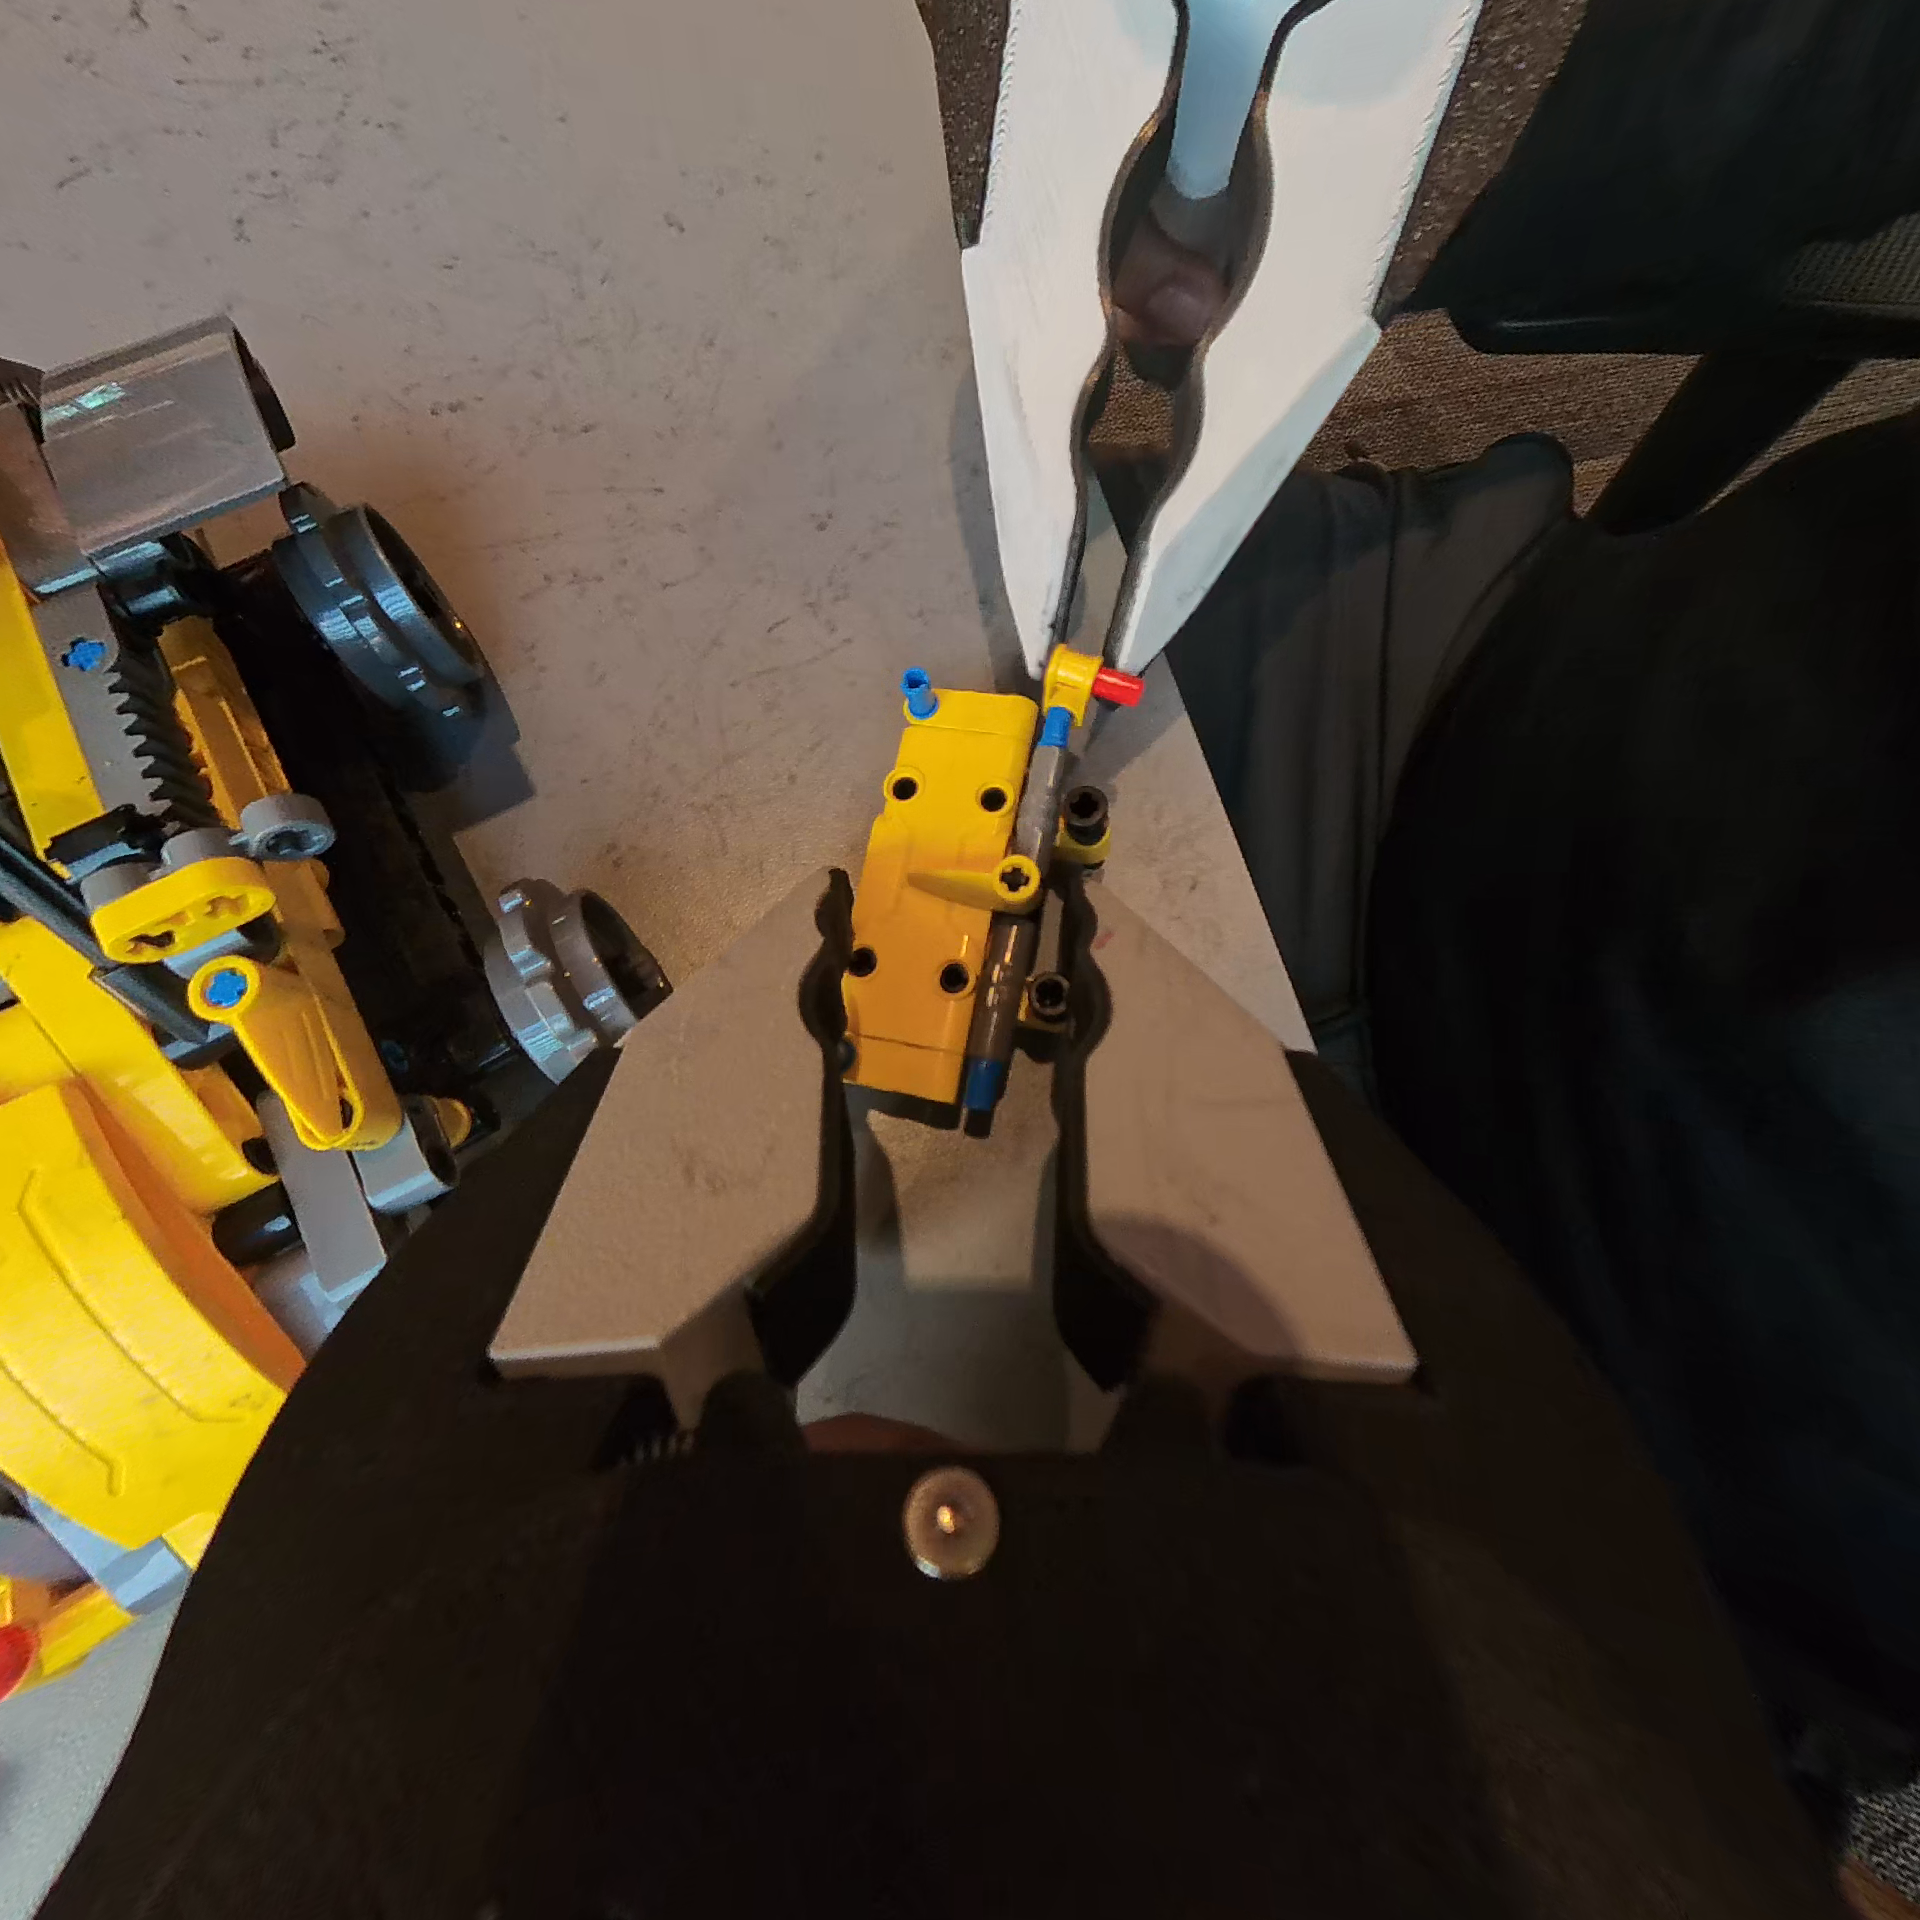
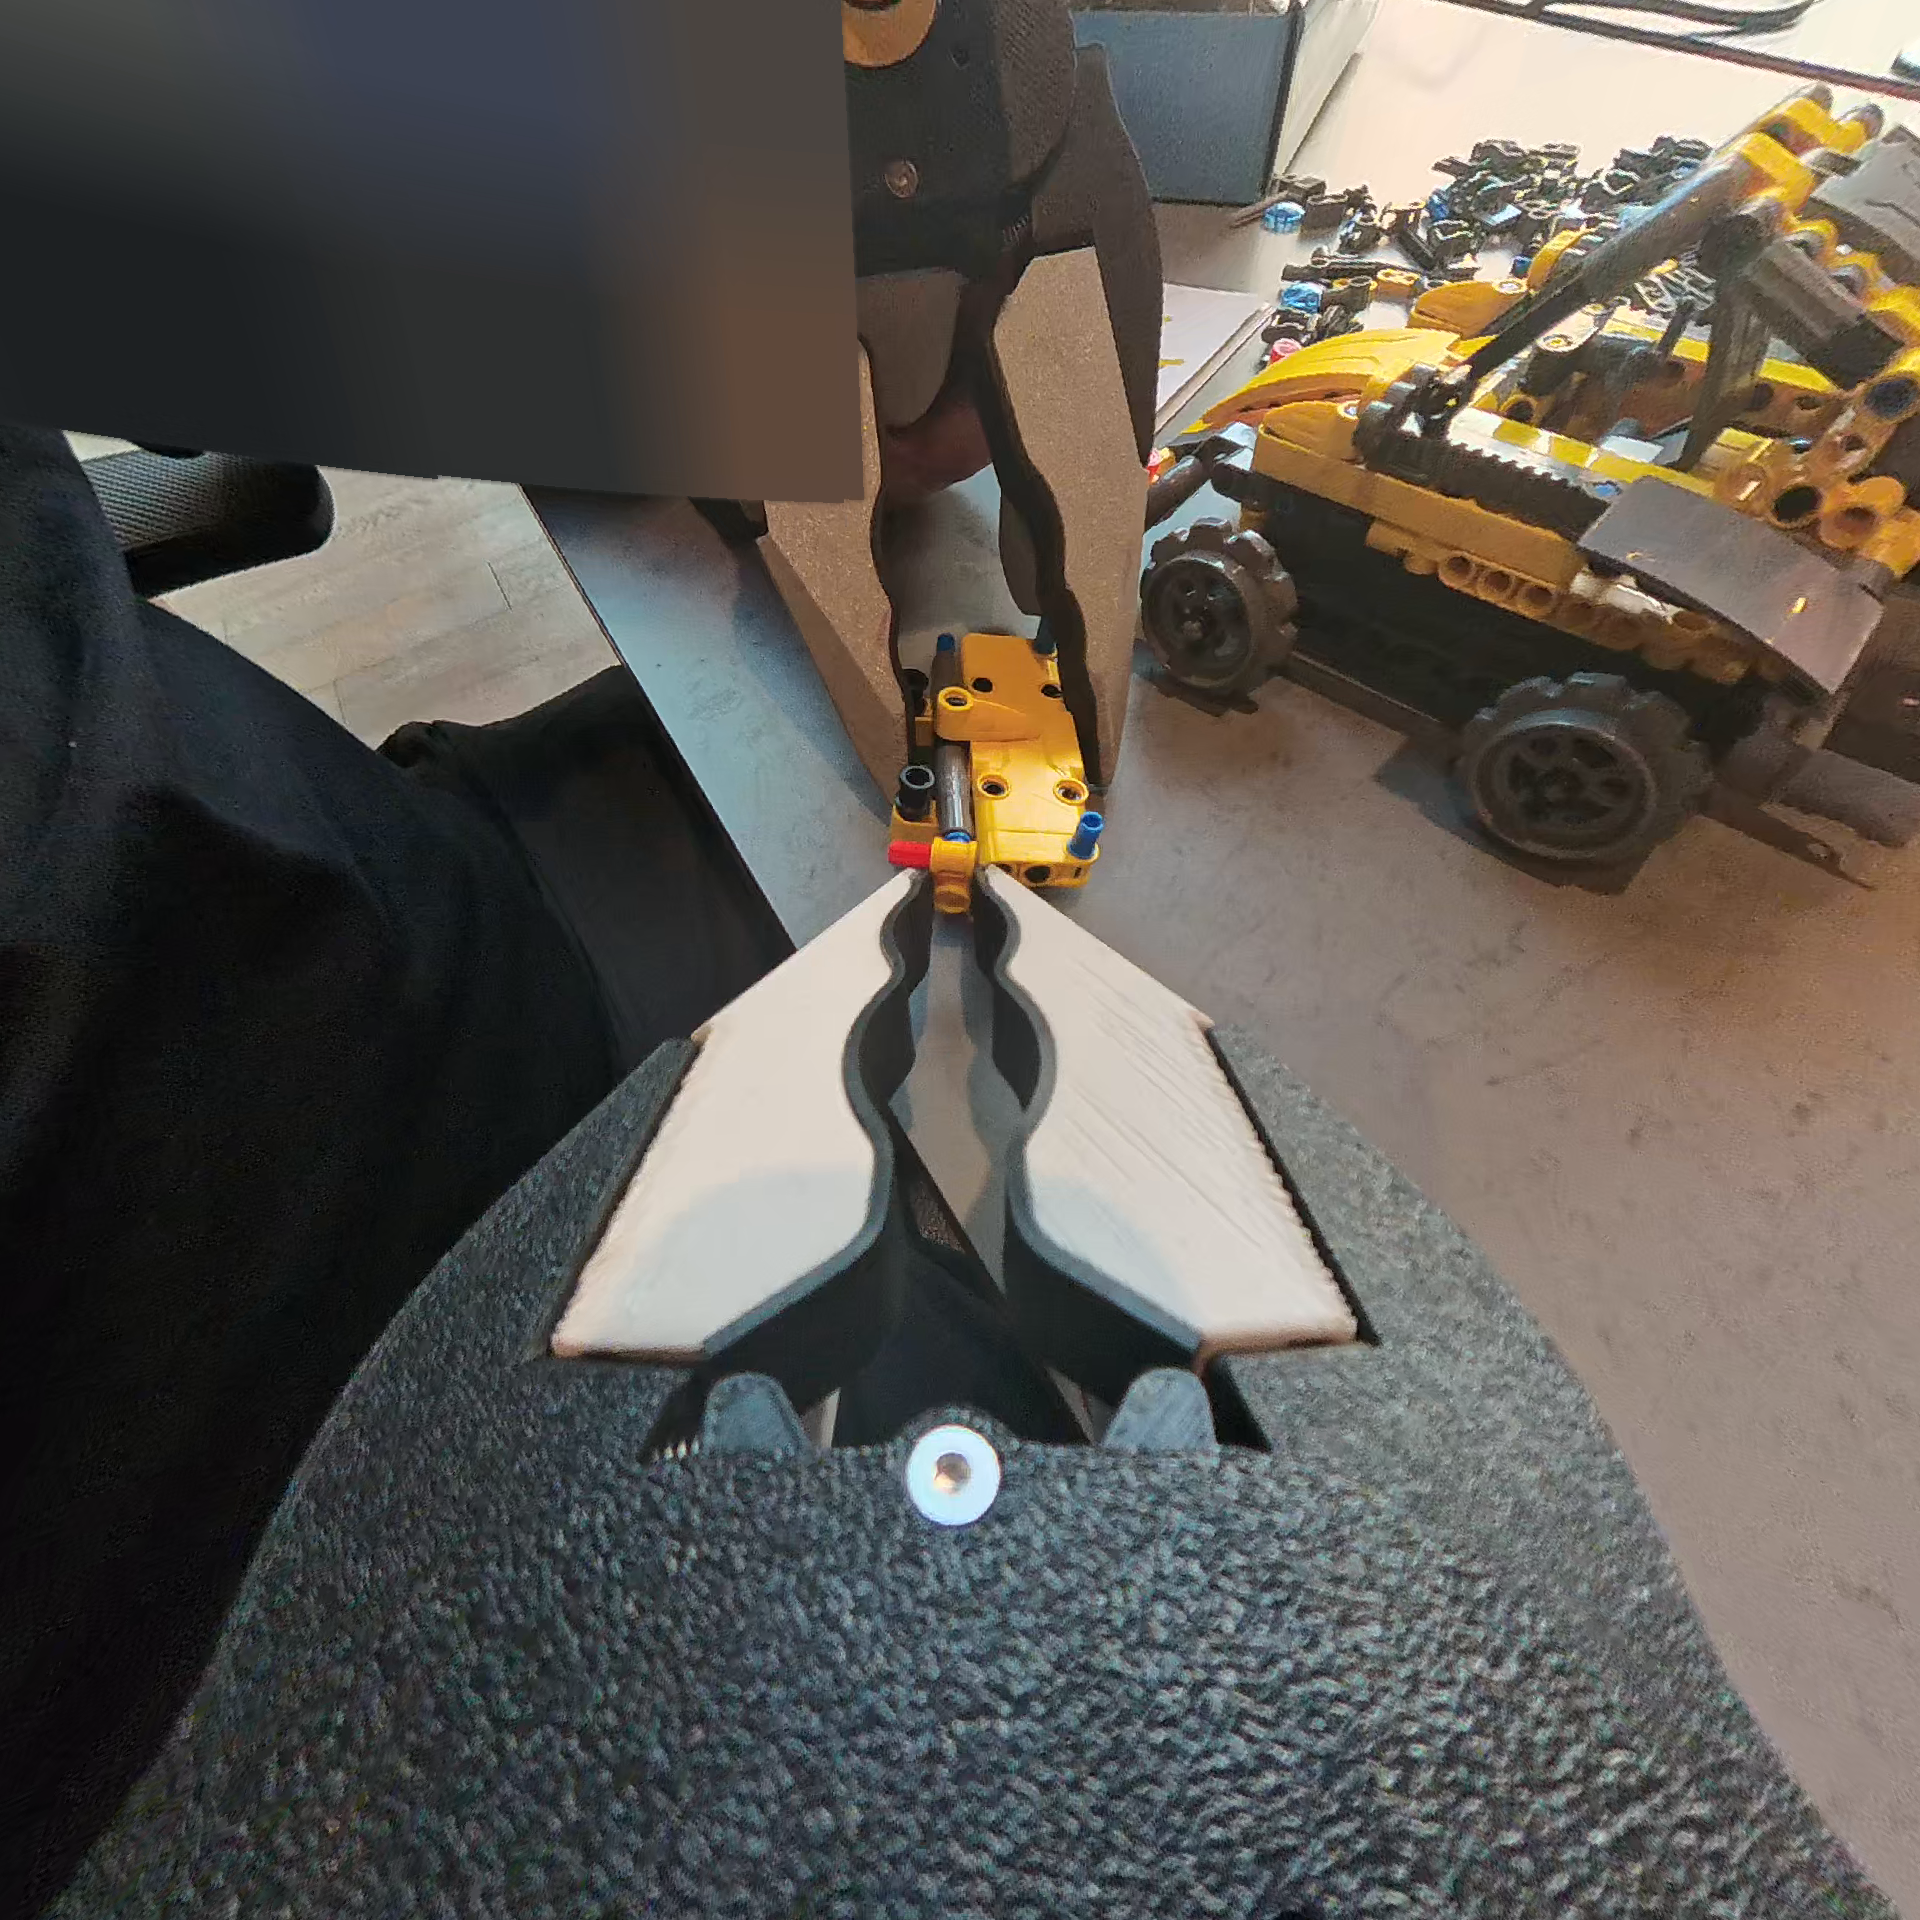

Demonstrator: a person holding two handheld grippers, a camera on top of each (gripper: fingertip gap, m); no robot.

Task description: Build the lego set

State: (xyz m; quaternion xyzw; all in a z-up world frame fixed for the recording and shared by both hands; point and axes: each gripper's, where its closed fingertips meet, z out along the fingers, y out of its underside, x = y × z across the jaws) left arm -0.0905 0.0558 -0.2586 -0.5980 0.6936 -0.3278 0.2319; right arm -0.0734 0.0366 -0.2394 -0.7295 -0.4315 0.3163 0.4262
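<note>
Clamped in the grey-fingered left claw [image 1: 961, 971], a yellow plastic brick-built block with a grey axle [image 1: 951, 883] points lengthwise away over the table [image 1: 582, 312] toward the white-fingered right claw [image 2: 948, 883], pinched shut on its yellow end connector [image 2: 951, 860].

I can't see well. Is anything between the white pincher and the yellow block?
Nothing visible. The right gripper is shut on the small yellow connector at the end of the yellow block; the left gripper clamps that block opposite.
</note>
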